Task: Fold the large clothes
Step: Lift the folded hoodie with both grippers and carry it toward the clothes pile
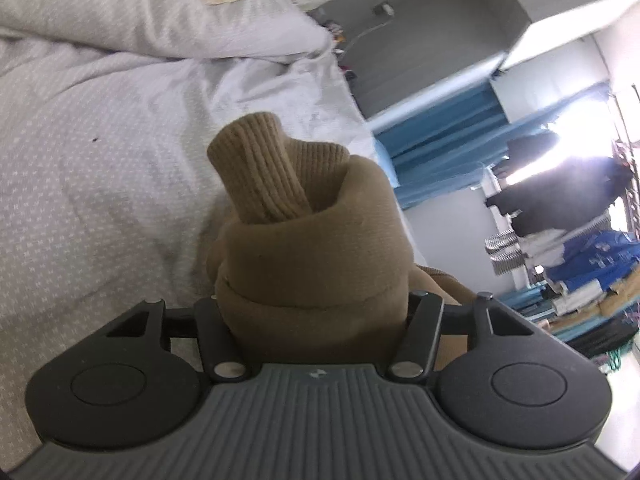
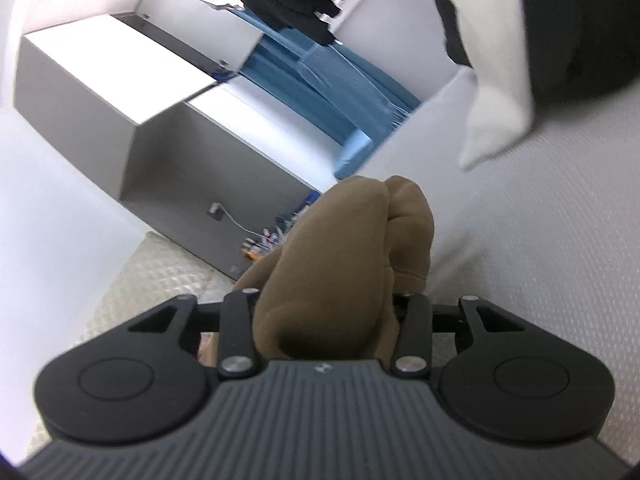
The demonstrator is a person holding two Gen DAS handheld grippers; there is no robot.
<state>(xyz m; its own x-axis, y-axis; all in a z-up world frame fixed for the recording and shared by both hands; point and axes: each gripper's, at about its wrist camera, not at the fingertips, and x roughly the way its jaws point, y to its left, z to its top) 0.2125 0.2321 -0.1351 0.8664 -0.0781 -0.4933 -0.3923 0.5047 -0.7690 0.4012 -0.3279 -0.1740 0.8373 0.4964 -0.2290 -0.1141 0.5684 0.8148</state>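
A tan sweatshirt-like garment (image 1: 308, 248) is bunched up between the jaws of my left gripper (image 1: 316, 312). Its ribbed cuff (image 1: 256, 168) sticks out ahead, above the white bed cover (image 1: 100, 168). The cloth fills the gap and hides the fingertips. In the right wrist view another thick fold of the same tan garment (image 2: 332, 256) is packed between the jaws of my right gripper (image 2: 328, 320), again covering the fingertips. Both views are rolled sideways, and the held cloth hangs clear of the bed.
A rumpled white duvet and pillow (image 1: 120, 12) lie at the far side of the bed. A grey cabinet (image 2: 180, 160) with a wall plug stands beyond. Blue sheeting (image 2: 340, 80) and hanging dark clothes (image 1: 560, 192) fill the background. A dark and white garment (image 2: 520, 60) lies on the bed.
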